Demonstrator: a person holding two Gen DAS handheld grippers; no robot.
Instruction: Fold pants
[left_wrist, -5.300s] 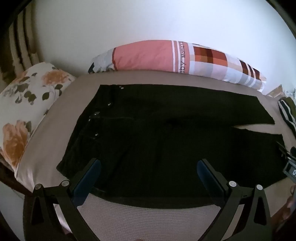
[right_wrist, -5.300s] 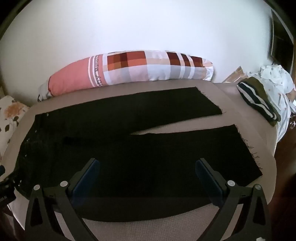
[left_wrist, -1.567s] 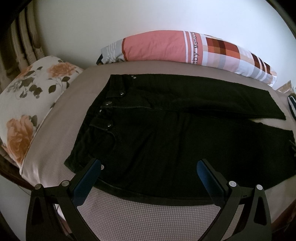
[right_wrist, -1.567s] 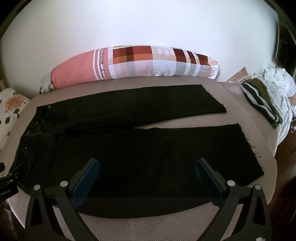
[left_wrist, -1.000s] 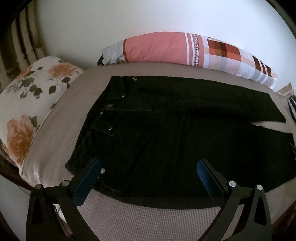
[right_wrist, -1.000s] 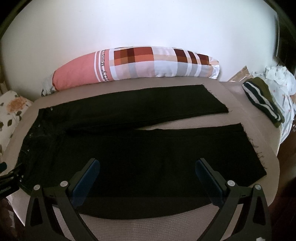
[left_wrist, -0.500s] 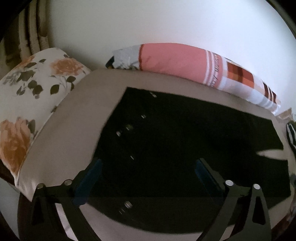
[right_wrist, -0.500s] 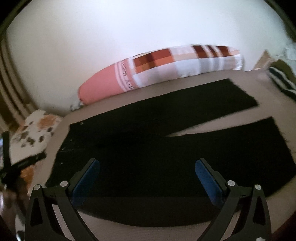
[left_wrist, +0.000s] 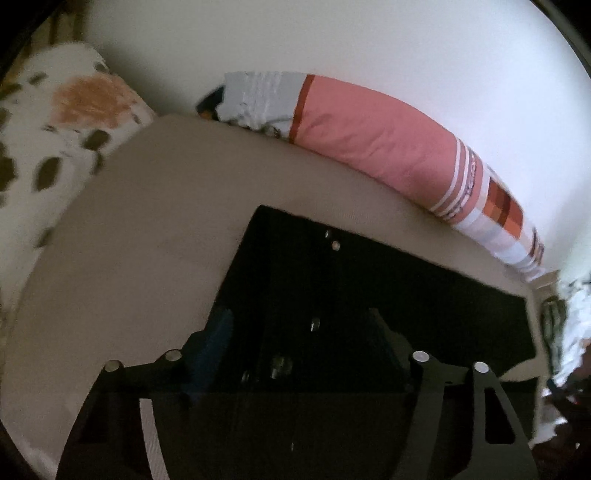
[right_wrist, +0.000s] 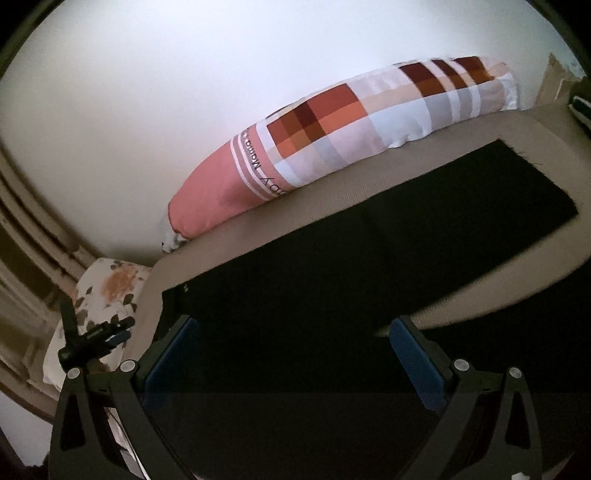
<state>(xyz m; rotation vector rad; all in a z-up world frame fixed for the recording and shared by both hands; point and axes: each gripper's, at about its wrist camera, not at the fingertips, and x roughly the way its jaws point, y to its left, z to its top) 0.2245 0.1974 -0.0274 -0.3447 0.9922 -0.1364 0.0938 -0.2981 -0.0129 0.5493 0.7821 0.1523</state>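
Black pants (left_wrist: 369, 295) lie flat on the beige bed (left_wrist: 147, 221), waistband with metal buttons to the left, legs running right. In the right wrist view the pants (right_wrist: 369, 258) fill the middle, far leg hem at the right. My left gripper (left_wrist: 299, 332) is open, low over the waistband, its jaws either side of the button fly. My right gripper (right_wrist: 291, 350) is open, low over the near leg close to the crotch. The left gripper also shows in the right wrist view (right_wrist: 107, 338), at the waist end.
A long pink and checked bolster (left_wrist: 388, 147) lies along the white wall behind the pants. A floral pillow (left_wrist: 55, 129) sits at the left end of the bed. Folded striped clothes (right_wrist: 580, 99) and white cloth (left_wrist: 569, 332) lie past the leg ends.
Both grippers have dropped closer to the pants and swung left, the left one toward the waistband, the right one toward the crotch. Both stay open.
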